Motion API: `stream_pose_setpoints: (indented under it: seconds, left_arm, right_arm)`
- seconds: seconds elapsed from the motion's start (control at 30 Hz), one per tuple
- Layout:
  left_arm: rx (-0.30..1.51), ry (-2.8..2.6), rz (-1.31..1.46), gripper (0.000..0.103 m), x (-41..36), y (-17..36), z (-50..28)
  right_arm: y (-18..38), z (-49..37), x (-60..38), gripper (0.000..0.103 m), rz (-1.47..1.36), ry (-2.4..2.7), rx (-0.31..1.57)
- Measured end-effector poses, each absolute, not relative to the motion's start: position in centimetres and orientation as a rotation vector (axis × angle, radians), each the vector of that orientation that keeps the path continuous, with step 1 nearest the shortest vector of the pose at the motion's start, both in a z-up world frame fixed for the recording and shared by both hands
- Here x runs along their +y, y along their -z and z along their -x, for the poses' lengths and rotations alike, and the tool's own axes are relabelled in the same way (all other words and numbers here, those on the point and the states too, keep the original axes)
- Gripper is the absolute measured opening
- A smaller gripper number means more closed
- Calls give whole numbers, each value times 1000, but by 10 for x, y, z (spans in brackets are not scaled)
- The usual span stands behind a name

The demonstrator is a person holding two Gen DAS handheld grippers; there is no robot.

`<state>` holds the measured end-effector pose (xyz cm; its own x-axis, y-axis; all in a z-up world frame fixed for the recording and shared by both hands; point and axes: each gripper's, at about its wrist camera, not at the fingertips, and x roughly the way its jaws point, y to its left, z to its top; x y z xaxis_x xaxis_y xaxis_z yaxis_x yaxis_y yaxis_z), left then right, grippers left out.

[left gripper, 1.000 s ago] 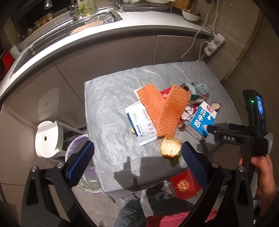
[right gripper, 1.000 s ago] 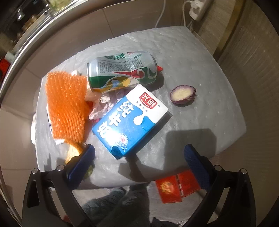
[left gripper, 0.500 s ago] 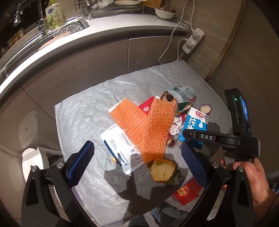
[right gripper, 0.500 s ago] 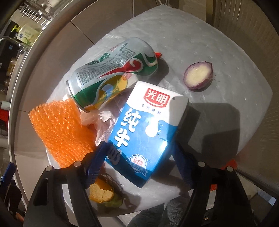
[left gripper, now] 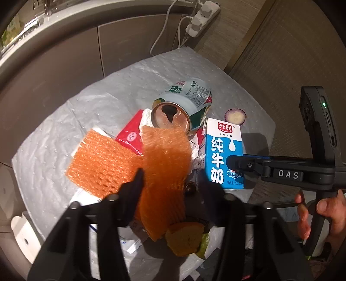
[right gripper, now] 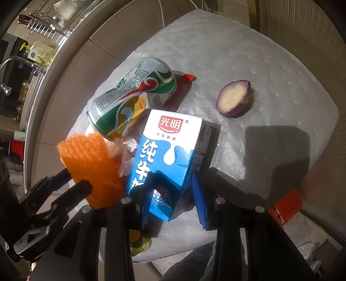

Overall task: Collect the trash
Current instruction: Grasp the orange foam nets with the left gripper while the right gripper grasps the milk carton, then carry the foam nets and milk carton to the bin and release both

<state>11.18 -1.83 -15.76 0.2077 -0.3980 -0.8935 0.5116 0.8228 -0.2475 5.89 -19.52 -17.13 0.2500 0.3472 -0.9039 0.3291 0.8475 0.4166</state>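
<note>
A pile of trash lies on a small table under a grey sheet (left gripper: 103, 101). My left gripper (left gripper: 170, 179) has its fingers on either side of an orange foam net (left gripper: 166, 164); the jaws look narrowed around it. A second orange net (left gripper: 101, 160) lies to its left. My right gripper (right gripper: 173, 190) is shut on the lower end of a blue and white milk carton (right gripper: 166, 151), which also shows in the left wrist view (left gripper: 223, 151). A green and white drink can (right gripper: 132, 97) lies on its side behind the carton.
A cut purple sweet potato piece (right gripper: 234, 98) lies at the table's right. A bread piece (left gripper: 185, 237) sits at the near edge. Red packets (left gripper: 132, 134) and white paper lie under the pile. A red box (right gripper: 285, 207) is on the floor. A power strip (left gripper: 200, 17) hangs behind.
Both grippers moved down and in toward the pile. The right one closed its fingers on the milk carton. The left one narrowed its jaws around the orange net.
</note>
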Motion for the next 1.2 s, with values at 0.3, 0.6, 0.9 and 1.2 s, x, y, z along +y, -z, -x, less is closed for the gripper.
stream_pose_setpoints:
  seconds: [0.3, 0.6, 0.9, 1.2]
  left_arm:
    - [1157, 692, -33, 10, -6, 131, -104]
    - [1022, 638, 35, 10, 54, 59, -64]
    - [1004, 452, 42, 10, 157, 48, -17]
    - [1113, 259, 71, 10, 254, 110, 22]
  right_arm:
    - [168, -63, -194, 77, -567, 8, 1336]
    - [181, -82, -171, 83, -571, 145, 1385]
    - [188, -76, -154, 73, -528, 210, 1366]
    - [157, -44, -162, 72, -529, 233, 1270]
